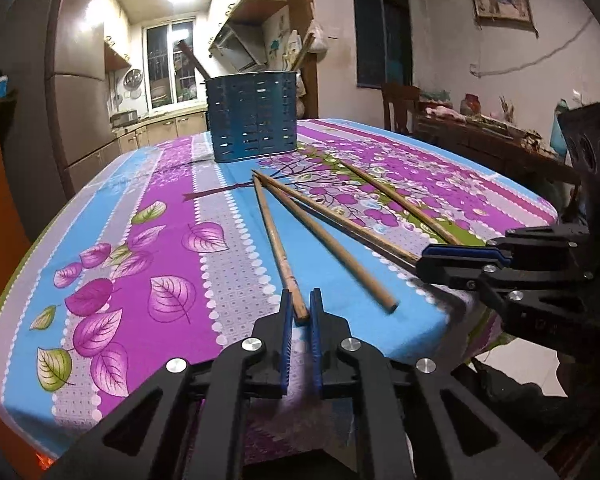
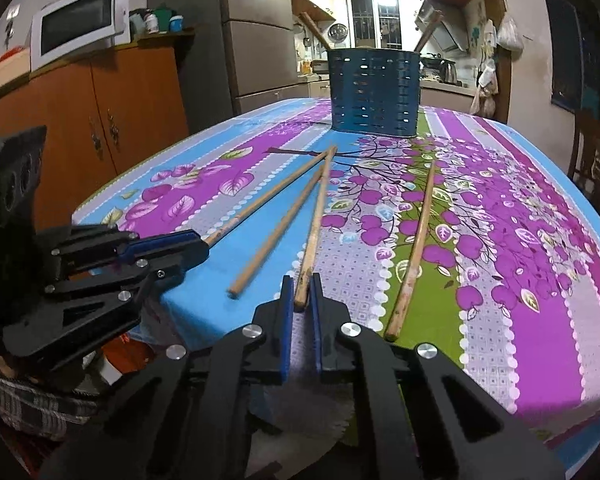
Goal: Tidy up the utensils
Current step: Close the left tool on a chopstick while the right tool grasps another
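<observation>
Several wooden chopsticks lie on the flowered tablecloth. My left gripper is shut on the near end of one chopstick, still flat on the cloth. My right gripper is shut on the near end of another chopstick; it also shows in the left wrist view. A loose chopstick lies between them, and another lies to the right. A blue perforated utensil holder stands at the far side and also shows in the right wrist view, with a few utensil handles sticking out.
The table's near edge is just under both grippers. An orange cabinet with a microwave stands left. A wooden chair and a cluttered side table stand at the right.
</observation>
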Demonstrator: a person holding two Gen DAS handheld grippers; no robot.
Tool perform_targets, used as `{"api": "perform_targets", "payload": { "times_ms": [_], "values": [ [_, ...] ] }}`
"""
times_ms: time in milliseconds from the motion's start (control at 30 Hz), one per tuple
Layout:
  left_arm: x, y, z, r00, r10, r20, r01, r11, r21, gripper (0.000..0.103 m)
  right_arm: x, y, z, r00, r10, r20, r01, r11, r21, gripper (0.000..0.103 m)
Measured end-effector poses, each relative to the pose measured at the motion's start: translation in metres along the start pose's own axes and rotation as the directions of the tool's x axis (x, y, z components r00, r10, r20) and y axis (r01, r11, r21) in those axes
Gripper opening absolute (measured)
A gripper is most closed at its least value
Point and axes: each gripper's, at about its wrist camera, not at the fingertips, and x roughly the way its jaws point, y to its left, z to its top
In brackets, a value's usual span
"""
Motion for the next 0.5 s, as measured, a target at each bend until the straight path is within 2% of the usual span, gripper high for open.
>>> {"api": "perform_targets", "payload": {
  "times_ms": [267, 400, 500],
  "values": [
    [0.000, 0.005, 0.002, 0.999, 0.033, -0.003, -0.033, 0.999, -0.022, 0.009, -0.011, -0.008, 0.003, 0.998, -0.013, 0.055, 0.010, 0.999, 0.051, 0.005],
    [-0.004, 0.010, 0.003, 0.998, 0.057, 0.007, -0.057, 0.997, -0.042, 0.009, -0.022, -0.016, 0.001, 0.995, -0.044, 0.093, 0.035, 0.995, 0.092, 0.005],
    [-0.002, 0.011, 0.001, 0.997, 0.080, -0.008, -0.080, 0.996, -0.038, 0.009, -0.026, -0.023, -0.004, 0.994, -0.068, 0.088, 0.057, 0.991, 0.123, 0.005]
  ]
}}
